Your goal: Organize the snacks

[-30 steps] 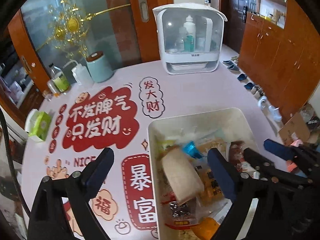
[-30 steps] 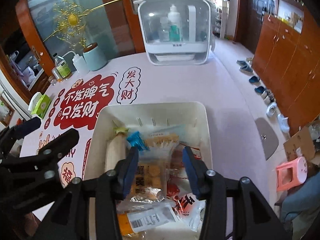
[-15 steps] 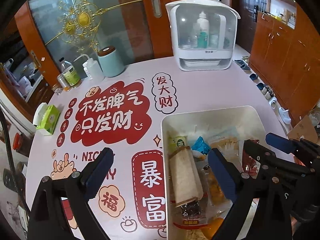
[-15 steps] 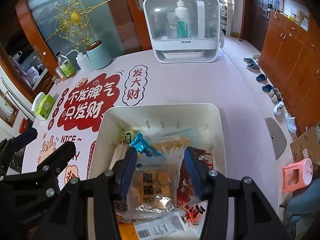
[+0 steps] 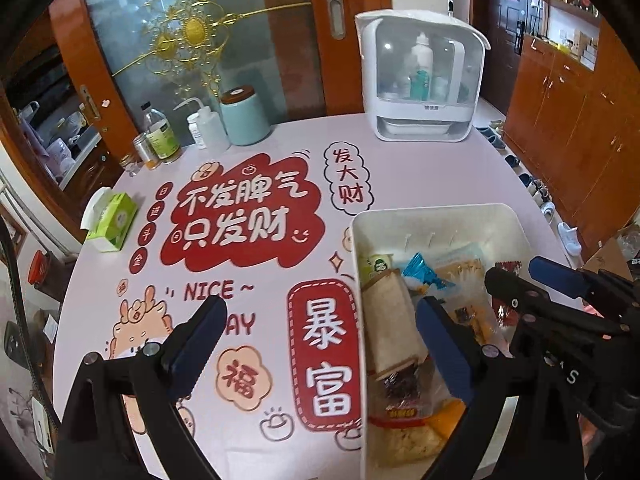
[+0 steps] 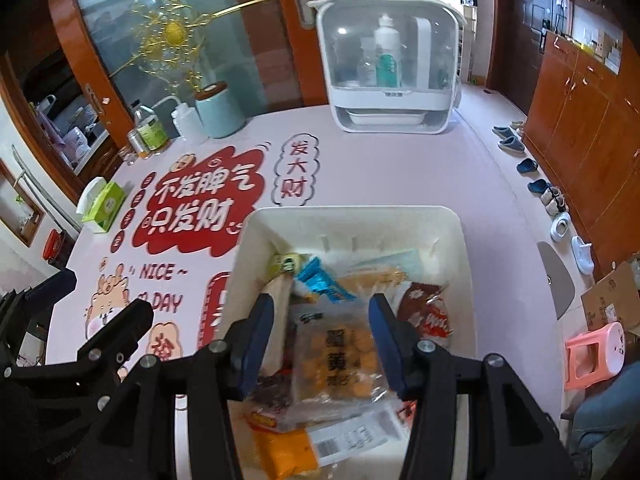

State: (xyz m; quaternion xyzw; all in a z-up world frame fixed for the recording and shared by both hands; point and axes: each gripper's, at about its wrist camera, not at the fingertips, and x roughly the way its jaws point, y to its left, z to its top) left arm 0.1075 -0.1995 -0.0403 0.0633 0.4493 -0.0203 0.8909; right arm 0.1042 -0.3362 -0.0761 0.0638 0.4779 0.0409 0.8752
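A: Where do things stand?

B: The snacks sit piled in the white bin (image 6: 460,240), centre to lower half of the right wrist frame, on the counter (image 6: 400,168). The right gripper (image 6: 322,312) hangs over the pile, jaws well apart, empty, either side of the clear biscuit bag (image 6: 340,352).

A: And the left gripper (image 5: 316,320)?

B: Spread wide, holding nothing. One finger is over the printed mat at lower left of its frame, the other over the bin's near-left part, beside the long pale pack (image 5: 392,320).

A: What could go wrong?

B: I'd guess three things. The bags overlap, so closing on the biscuit bag may also pinch the dark wrapper (image 6: 272,394) under its left edge or the red pack (image 6: 428,312) to its right, and two come up together. The film looks slick and loose, so a shallow bite could slip off. And the biscuits look brittle; a hard squeeze might crush them.

A: Anything with the bin?

B: It looks light. A snagged bag could drag it. The two grippers are also near each other at the bin's left wall, so they could knock.
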